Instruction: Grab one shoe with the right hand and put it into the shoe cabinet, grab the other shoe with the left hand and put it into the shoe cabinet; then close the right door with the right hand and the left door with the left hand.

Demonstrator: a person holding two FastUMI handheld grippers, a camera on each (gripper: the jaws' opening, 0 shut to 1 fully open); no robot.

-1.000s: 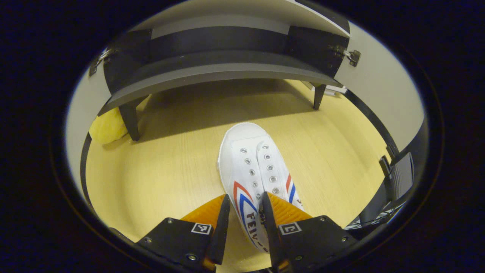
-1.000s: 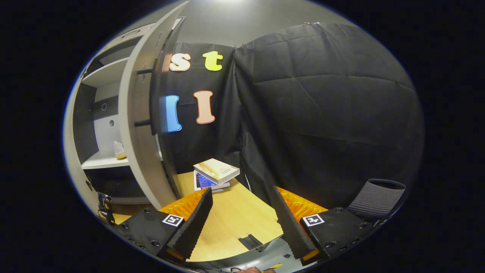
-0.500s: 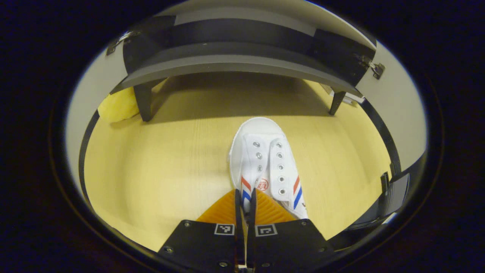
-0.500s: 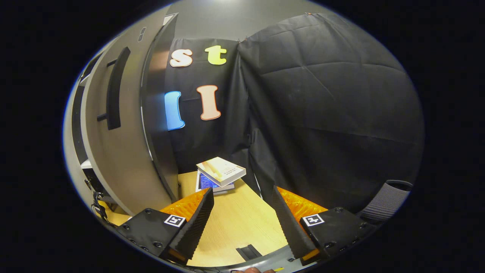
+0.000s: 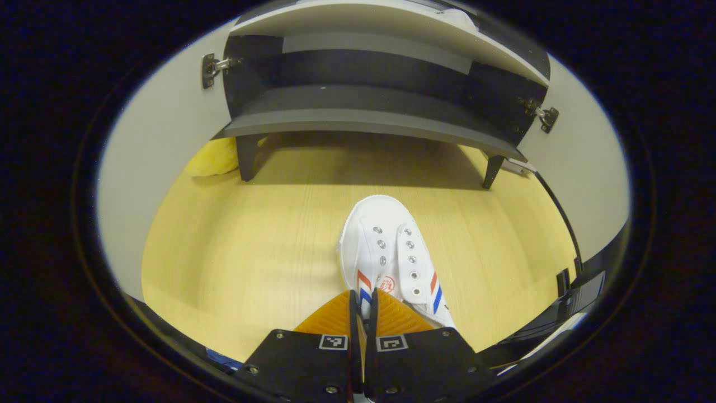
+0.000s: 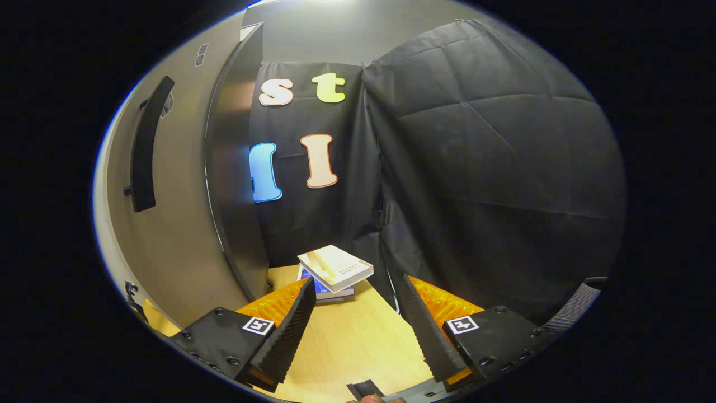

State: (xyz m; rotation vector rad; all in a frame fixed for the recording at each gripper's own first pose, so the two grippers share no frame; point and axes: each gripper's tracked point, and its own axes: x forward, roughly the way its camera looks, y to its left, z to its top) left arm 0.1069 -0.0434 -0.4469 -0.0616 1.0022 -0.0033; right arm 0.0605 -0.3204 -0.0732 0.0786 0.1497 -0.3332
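Note:
A white canvas shoe point(image 5: 386, 254) with red and blue stripes points toward the shoe cabinet point(image 5: 363, 120) in the left gripper view. My left gripper point(image 5: 362, 299) is shut on the shoe's left side wall near the opening. The cabinet stands ahead on short dark legs with both doors swung open, the left door point(image 5: 151, 145) and the right door point(image 5: 579, 168). In the right gripper view my right gripper point(image 6: 356, 286) is open with nothing between its fingers. It hangs beside the outer face of a cabinet door point(image 6: 179, 224) with a black handle point(image 6: 144, 151).
A yellow soft object point(image 5: 215, 159) lies by the cabinet's front left leg. Two stacked books point(image 6: 334, 270) rest on the wooden floor point(image 6: 347, 347) against the black cloth wall. A dark ribbed object point(image 6: 576, 299) shows at the right edge of the right gripper view.
The left gripper went from open around the shoe to shut on its side wall, and the view has drawn back. The right gripper swung away from the cabinet's inside toward the door's outer face.

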